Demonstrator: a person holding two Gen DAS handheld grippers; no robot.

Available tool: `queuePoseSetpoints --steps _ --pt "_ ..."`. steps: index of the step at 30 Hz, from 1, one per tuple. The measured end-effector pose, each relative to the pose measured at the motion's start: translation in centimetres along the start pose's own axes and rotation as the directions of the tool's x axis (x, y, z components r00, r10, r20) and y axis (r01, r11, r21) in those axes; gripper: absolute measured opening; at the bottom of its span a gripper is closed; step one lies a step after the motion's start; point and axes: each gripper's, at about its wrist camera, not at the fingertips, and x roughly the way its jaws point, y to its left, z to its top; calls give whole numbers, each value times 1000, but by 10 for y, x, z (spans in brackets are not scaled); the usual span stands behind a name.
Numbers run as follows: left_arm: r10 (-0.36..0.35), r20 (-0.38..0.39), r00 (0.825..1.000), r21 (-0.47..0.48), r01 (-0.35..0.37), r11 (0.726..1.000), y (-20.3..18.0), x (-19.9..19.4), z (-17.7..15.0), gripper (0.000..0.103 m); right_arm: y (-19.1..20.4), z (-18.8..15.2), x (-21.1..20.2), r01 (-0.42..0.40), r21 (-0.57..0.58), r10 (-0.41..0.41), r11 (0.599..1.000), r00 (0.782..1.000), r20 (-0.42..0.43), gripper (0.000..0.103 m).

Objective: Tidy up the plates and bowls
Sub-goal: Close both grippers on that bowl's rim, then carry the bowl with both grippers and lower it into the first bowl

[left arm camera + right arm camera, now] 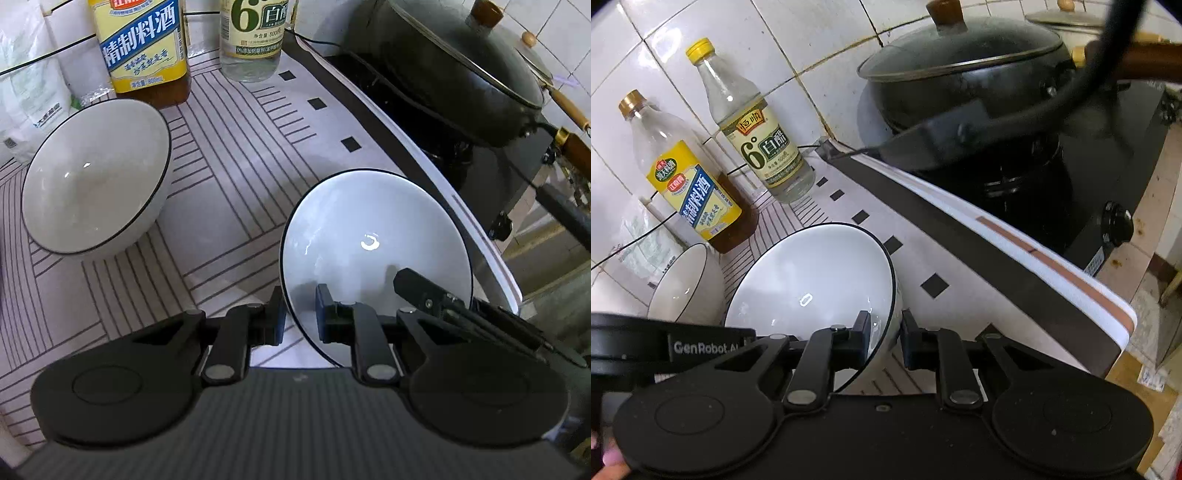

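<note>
On the bench (pixel 229 206), near its stove-side edge, the near bowl (pixel 369 236) sits with both grippers clamped on its rim: left gripper (pixel 301 314) and right gripper (pixel 884 332), fingers closed on it. The other bowl (pixel 96 177) waits by the bottles (pixel 144 48); stacking looks barely begun.

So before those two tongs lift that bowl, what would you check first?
1. Left tongs clamped on the near bowl's rim: ok.
2. Right tongs clamped on the same bowl's rim, opposite side: ok.
3. Bowl empty, nothing to spill: ok.
4. Second bowl clear of the held one: ok, a gap shows between them.
5. Bottles and wok out of the lifting path: ok, they stand further back.
6. Whether the grips will hold the bowl's weight: cannot tell.
</note>
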Motion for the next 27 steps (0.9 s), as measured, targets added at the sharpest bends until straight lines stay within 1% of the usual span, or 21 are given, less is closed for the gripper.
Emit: queuePoseSetpoints --steps 5,9,12,14,16,17,20,24,27 --pt "10 -21 1000 -5 -11 1000 4 -8 -8 15 4 -5 -3 -9 -10 9 1000 1000 -17 21" --pt "30 2 1000 -13 -30 999 6 -20 -15 15 11 -9 -9 -18 -30 17 999 1000 -22 21" --pt "38 5 999 -22 -38 999 10 -30 -21 15 17 -14 -18 -23 -34 23 999 1000 -14 21" --pt "42 1 999 -41 -42 998 16 -37 -26 15 23 -18 -22 -29 -38 28 999 999 -19 21" --pt "44 4 999 -87 -44 995 26 -45 -32 15 30 -22 -27 -42 -60 41 997 999 -29 21" --pt "51 9 999 -107 -49 993 30 -49 -35 15 34 -24 -28 -55 -70 52 996 998 -37 21" --pt "76 23 997 -102 -74 992 35 -62 -45 15 47 -30 -34 -78 -99 73 992 996 -53 21" --pt "126 31 992 -112 -121 986 41 -81 -60 15 57 -39 -43 -125 -102 119 987 991 -67 21" --pt "166 49 985 -105 -161 981 39 -95 -71 15 70 -45 -50 -130 -138 121 982 990 -68 21"
